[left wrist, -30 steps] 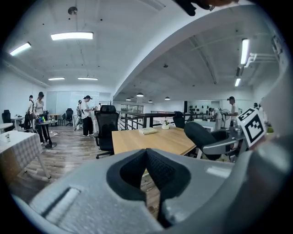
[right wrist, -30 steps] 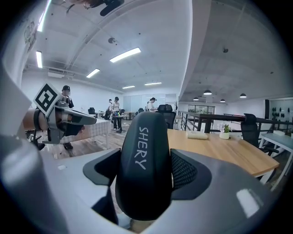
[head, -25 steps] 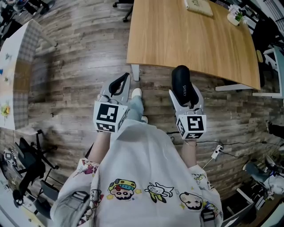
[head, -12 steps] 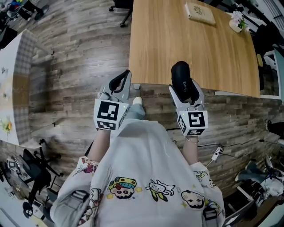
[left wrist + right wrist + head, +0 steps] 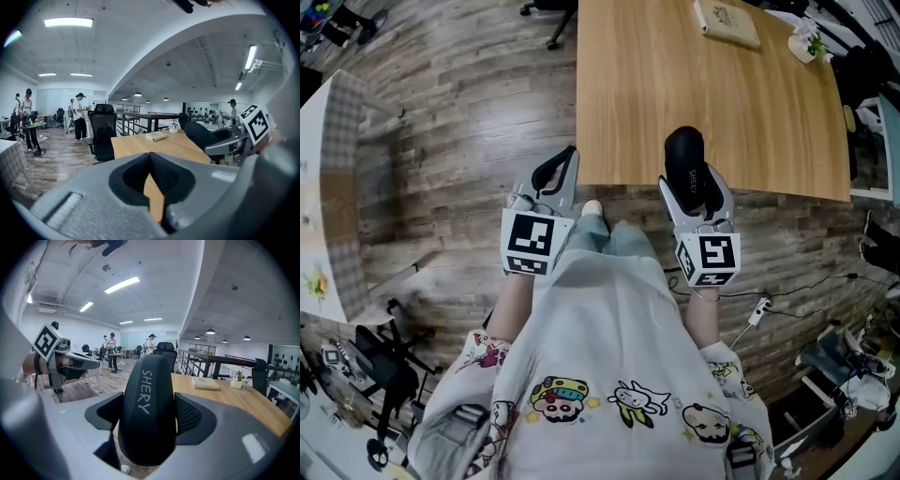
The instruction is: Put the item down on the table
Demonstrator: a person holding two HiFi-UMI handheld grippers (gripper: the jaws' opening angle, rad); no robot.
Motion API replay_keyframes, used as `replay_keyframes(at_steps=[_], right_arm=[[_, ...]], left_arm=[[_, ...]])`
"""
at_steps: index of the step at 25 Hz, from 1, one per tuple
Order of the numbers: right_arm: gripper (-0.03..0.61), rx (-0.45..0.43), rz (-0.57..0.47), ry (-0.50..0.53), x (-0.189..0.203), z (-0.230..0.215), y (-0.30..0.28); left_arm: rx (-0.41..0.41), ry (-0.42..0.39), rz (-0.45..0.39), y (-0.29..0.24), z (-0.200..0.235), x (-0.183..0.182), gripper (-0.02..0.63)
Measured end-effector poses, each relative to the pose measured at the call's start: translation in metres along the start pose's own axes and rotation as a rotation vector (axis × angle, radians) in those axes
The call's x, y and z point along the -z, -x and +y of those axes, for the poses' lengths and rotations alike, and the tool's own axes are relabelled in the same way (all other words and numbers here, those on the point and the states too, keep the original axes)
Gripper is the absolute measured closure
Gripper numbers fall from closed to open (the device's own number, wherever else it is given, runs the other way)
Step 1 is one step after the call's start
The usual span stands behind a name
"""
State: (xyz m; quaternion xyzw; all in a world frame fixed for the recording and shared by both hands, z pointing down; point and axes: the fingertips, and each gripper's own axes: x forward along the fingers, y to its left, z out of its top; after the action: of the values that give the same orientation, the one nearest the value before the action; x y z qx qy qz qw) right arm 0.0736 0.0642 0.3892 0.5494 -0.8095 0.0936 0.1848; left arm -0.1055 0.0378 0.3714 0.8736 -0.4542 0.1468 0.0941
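Observation:
A black oblong case [image 5: 684,161] printed "SHERY" stands between the pads of my right gripper [image 5: 688,180], which is shut on it. In the right gripper view the case [image 5: 147,404] fills the middle and pokes out past the jaws. Its far end hangs just over the near edge of the wooden table [image 5: 722,103]. My left gripper [image 5: 555,174] hovers at the table's near left corner, shut with nothing in it; in the left gripper view its pads [image 5: 164,176] meet at the tips.
A pale flat box [image 5: 727,21] and a small potted plant [image 5: 804,39] sit at the table's far end. A black office chair [image 5: 103,133] stands left of the table. A white table [image 5: 333,187] is at far left. Cables [image 5: 759,317] lie on the floor.
The person has stepped toward the table. Both grippers have come up to its near edge, and the case has passed from over the floor to over the table edge.

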Motion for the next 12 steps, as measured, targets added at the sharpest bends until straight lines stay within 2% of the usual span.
replay_keyframes(at_steps=[6,12], right_arm=[[0.23,0.003,0.028,-0.004,-0.001,-0.01,-0.013],[0.23,-0.022,0.034,0.004,-0.004,-0.029,-0.039]], left_arm=[[0.008,0.01,0.023,-0.01,0.005,0.003,0.614],[-0.033,0.024,0.031,-0.031,0.018,0.002,0.614]])
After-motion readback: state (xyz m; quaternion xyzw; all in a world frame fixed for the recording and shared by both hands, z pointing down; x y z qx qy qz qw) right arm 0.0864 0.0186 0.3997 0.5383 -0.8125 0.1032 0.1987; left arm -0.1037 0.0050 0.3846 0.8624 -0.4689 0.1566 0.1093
